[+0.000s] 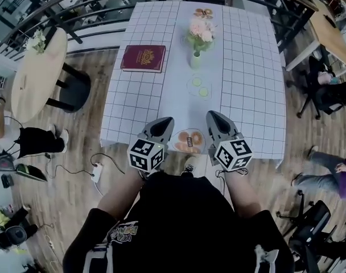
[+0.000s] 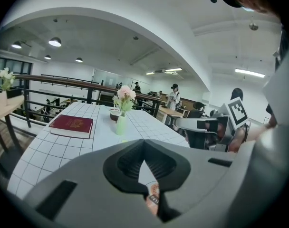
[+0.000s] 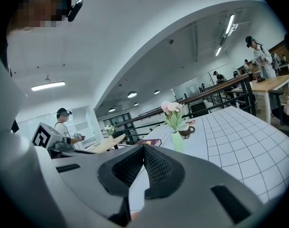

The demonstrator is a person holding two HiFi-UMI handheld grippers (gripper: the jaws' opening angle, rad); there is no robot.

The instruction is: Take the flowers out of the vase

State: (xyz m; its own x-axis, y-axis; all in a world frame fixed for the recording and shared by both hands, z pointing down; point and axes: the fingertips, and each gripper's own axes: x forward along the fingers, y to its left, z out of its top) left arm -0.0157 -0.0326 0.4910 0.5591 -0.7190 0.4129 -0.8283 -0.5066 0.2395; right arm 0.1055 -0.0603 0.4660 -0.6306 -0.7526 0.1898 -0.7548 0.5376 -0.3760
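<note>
I stand on a wood floor [image 1: 65, 192] before a grid-clothed table [image 1: 247, 67]. A round side table [image 1: 39, 78], a dark railing [image 2: 63, 80] and lit ceiling lamps [image 2: 54, 42] are nearby.

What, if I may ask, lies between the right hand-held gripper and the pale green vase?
A clear dish of green slices lies before the pale green vase, as the head view shows.

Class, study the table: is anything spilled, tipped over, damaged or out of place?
Nothing stands out. The vase stands upright with the flowers in it, the red book lies flat, and the tablecloth shows no spill.
</note>
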